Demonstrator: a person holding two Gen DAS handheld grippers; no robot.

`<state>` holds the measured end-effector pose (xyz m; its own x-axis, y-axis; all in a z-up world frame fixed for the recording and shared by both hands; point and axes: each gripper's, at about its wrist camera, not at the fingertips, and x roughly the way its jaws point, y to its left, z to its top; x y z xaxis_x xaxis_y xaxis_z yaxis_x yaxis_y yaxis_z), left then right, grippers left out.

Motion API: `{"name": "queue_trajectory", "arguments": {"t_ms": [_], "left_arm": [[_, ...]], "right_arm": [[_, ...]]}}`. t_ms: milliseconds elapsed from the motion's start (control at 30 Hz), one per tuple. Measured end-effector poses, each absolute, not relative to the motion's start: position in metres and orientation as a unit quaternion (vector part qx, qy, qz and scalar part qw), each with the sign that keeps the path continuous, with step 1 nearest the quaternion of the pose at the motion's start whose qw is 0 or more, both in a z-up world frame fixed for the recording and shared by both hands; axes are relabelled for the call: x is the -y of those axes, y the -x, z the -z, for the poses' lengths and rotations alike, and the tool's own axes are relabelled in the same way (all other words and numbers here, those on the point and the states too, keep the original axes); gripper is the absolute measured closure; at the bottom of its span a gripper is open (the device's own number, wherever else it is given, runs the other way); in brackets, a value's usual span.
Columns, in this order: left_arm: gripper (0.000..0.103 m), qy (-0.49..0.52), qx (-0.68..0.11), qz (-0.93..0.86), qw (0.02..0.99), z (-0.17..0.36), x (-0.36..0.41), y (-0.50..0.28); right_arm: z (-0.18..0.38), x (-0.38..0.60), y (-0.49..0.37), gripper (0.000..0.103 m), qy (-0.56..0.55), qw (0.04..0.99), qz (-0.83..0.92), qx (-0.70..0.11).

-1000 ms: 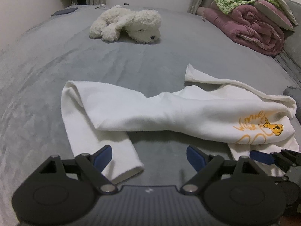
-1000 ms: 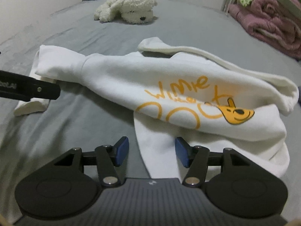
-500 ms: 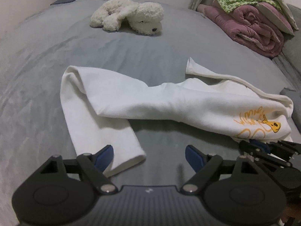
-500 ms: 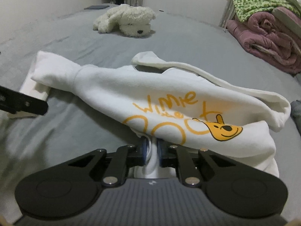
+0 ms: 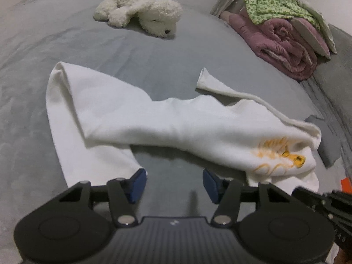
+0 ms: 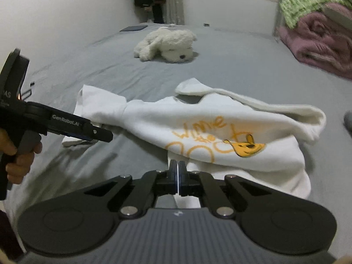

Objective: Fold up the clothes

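A white sweatshirt [image 5: 176, 118] with an orange bear print lies crumpled across the grey bed [image 5: 44, 44], one sleeve trailing toward me on the left. My left gripper [image 5: 173, 182] is open and low over the bed, its left fingertip [image 5: 137, 181] at the end of that sleeve. My right gripper [image 6: 177, 169] is shut on the sweatshirt's [image 6: 220, 114] lower edge, just under the print. From the right wrist view, the left gripper [image 6: 96, 133] shows side-on over the sleeve. The right gripper's tip [image 5: 319, 200] reaches the garment's right end.
A white plush dog [image 5: 140, 15] lies farther back on the bed. Rolled pink quilts topped with a green patterned blanket [image 5: 283, 37] are stacked at the back right. A grey cloth [image 5: 325, 132] lies beside the sweatshirt's right end. A hand [image 6: 19, 160] holds the left gripper's handle.
My right gripper went from open to shut on the sweatshirt's lower edge and has raised it a little. The left gripper, still open, moved in to the sleeve end.
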<state>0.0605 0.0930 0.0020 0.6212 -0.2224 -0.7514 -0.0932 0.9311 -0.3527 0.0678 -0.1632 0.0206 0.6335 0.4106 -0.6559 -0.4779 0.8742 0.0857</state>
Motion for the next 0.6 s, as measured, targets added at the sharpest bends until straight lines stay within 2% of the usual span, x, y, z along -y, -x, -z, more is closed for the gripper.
{"name": "queue_trajectory", "arguments": {"t_ms": [67, 133, 267, 333, 400, 600], "left_arm": [[0.043, 0.201, -0.43, 0.038, 0.88, -0.003, -0.095, -0.064], [0.043, 0.21, -0.423, 0.039, 0.881, -0.006, -0.095, -0.066], [0.043, 0.189, -0.384, 0.039, 0.903, -0.024, -0.09, -0.068], [0.042, 0.17, -0.368, 0.036, 0.913, -0.03, -0.089, -0.073], [0.041, 0.148, -0.364, 0.032, 0.919, -0.029, -0.088, -0.084], [0.039, 0.111, -0.367, 0.025, 0.923, -0.019, -0.089, -0.115]], "right_arm": [[-0.024, 0.168, -0.065, 0.101, 0.042, 0.902, -0.251, -0.349], [-0.028, 0.173, -0.062, 0.092, 0.036, 0.902, -0.253, -0.348], [-0.035, 0.185, -0.072, 0.087, 0.019, 0.912, -0.228, -0.341], [-0.04, 0.19, -0.083, 0.079, 0.009, 0.917, -0.217, -0.336], [-0.043, 0.193, -0.092, 0.063, 0.004, 0.922, -0.206, -0.329], [-0.04, 0.183, -0.137, 0.061, 0.035, 0.926, -0.189, -0.324]]}}
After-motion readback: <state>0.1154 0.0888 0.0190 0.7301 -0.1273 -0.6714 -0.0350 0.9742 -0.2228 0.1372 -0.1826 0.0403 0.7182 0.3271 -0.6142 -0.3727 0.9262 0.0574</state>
